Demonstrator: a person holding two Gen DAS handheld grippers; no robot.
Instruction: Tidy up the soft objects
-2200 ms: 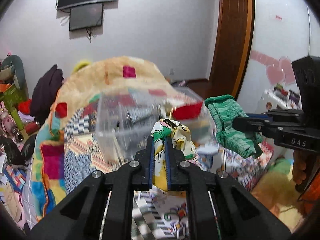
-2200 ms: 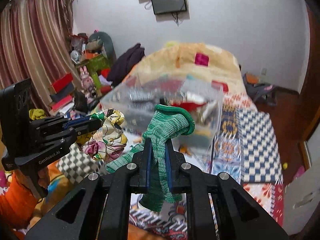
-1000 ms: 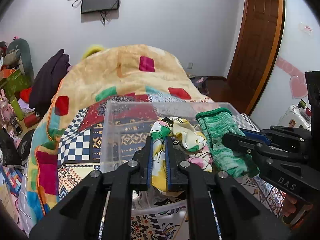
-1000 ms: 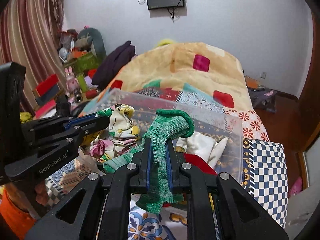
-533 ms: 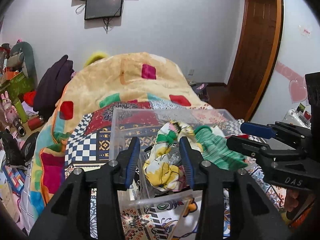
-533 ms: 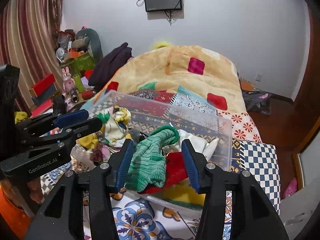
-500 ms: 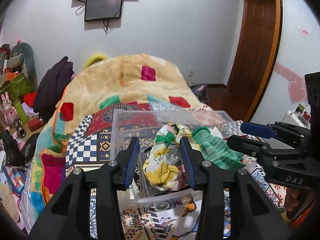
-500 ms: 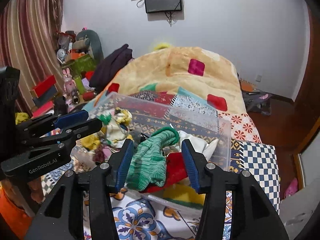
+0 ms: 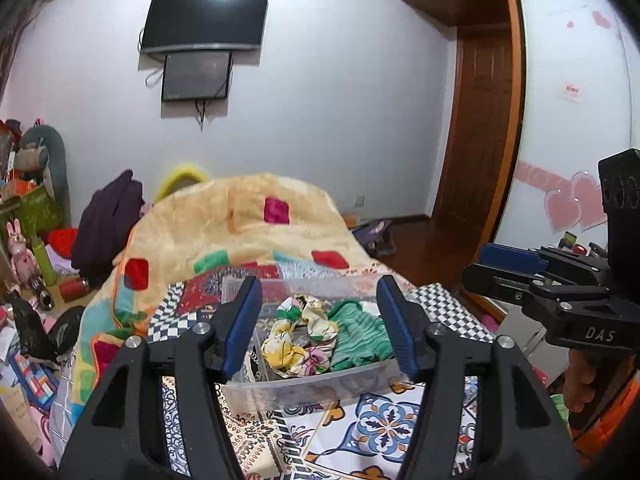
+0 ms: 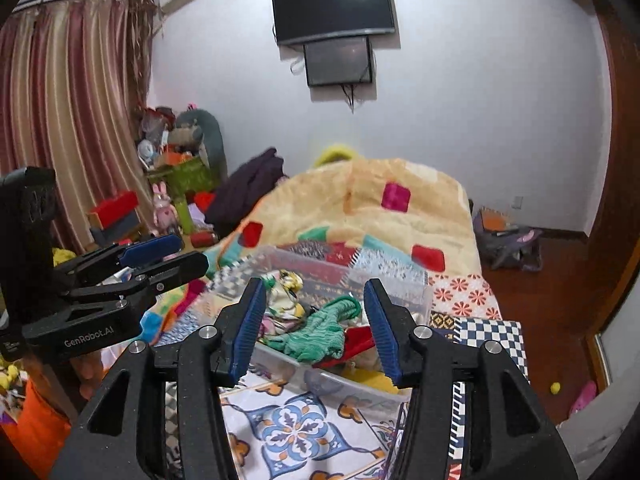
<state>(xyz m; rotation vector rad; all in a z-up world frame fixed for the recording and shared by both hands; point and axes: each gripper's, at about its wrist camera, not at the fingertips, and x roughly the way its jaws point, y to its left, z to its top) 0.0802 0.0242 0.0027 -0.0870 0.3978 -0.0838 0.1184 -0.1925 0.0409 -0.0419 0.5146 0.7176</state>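
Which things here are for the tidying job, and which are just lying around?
For the job:
green knitted sock
flowery cloth
clear plastic bin

Just lying about:
patchwork blanket
dark jacket
pink bunny toy
wall TV

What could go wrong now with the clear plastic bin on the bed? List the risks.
1. The green knitted sock lies heaped high near the front wall of the clear plastic bin, so it may slip out if the bin is jostled.
2. The bin rests on the soft patterned bedspread and could tip when pressed.
3. The left gripper and right gripper, both open, hang close together and might collide.
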